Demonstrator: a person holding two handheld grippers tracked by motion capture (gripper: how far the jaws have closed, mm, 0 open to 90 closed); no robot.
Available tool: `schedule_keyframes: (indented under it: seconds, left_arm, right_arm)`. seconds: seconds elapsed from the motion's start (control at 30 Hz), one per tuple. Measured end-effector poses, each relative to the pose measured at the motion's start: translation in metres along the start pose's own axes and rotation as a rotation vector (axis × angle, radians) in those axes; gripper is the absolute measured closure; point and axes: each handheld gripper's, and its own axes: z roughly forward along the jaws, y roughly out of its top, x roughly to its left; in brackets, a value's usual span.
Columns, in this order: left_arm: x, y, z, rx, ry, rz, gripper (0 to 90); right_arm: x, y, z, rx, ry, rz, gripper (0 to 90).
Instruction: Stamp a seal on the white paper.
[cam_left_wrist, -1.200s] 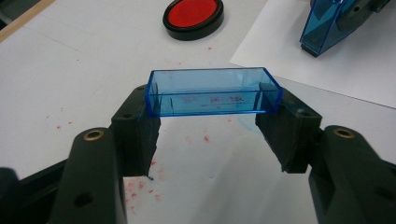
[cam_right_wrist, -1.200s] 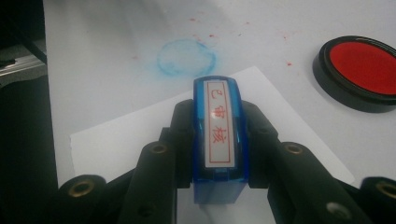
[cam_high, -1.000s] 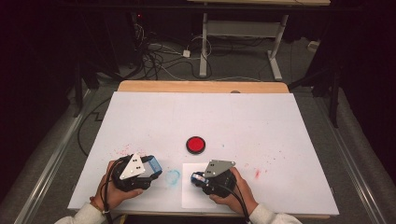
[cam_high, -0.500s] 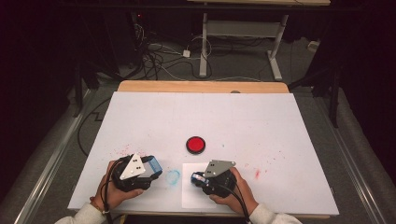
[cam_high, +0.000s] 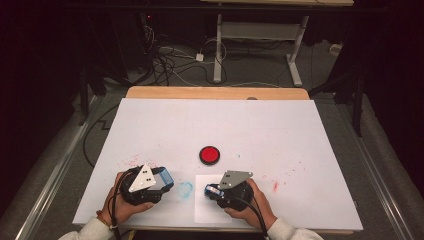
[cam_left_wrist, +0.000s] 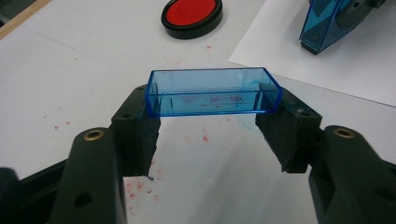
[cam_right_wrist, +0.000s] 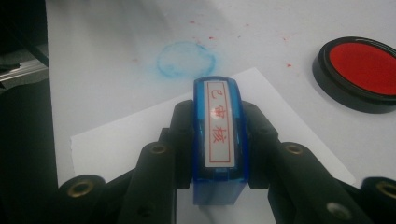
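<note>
I sit at the near edge of a wide white tabletop, speckled here and there with red ink, my forearms coming in from the near side. On it, close to me and slightly right of centre, lies a white sheet of paper, and just beyond its far edge, a little to the left of its middle, sits a round red ink pad in a black rim. Left of the paper a faint blue ring stain marks the bare surface. My right tool rests over the paper's far part, its jaws closed firmly on the sides of a blue stamp, whose long axis runs straight along the jaws; the label with red characters faces up. My left tool sits left of the stain, jaws clamped on the two short ends of the stamp's clear blue cap, so the cap's length lies crosswise between the jaws, open side up. The relation that matters next, as I judge it: the ink pad lies ahead of the stamp and a touch to the left, near but not touching, and my right hand is the nearer one to it, with the paper directly beneath for pressing afterwards.
</note>
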Motion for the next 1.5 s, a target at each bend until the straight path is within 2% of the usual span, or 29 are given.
schedule_keyframes:
  seconds: [0.13, 0.47, 0.87, 1.3, 1.5]
  left_arm:
    - [0.0, 0.0, 0.0, 0.0, 0.002, 0.0, 39.6]
    - [0.0, 0.001, -0.001, -0.003, 0.003, 0.001, 39.6]
    - [0.0, 0.0, 0.0, -0.001, 0.0, 0.0, 39.6]
    - [0.003, 0.0, 0.003, -0.004, -0.009, -0.011, 39.6]
    - [0.003, 0.001, 0.005, 0.0, -0.013, -0.003, 39.6]
  right_arm:
    - [-0.004, 0.0, -0.004, -0.048, 0.016, 0.019, 70.1]
    - [-0.004, 0.017, -0.035, -0.128, -0.036, 0.0, 70.1]
    - [-0.008, 0.019, -0.048, -0.134, -0.067, -0.009, 70.0]
    - [-0.025, 0.015, -0.063, -0.152, -0.131, 0.031, 70.0]
    - [-0.027, 0.014, -0.066, -0.153, -0.144, 0.037, 70.0]
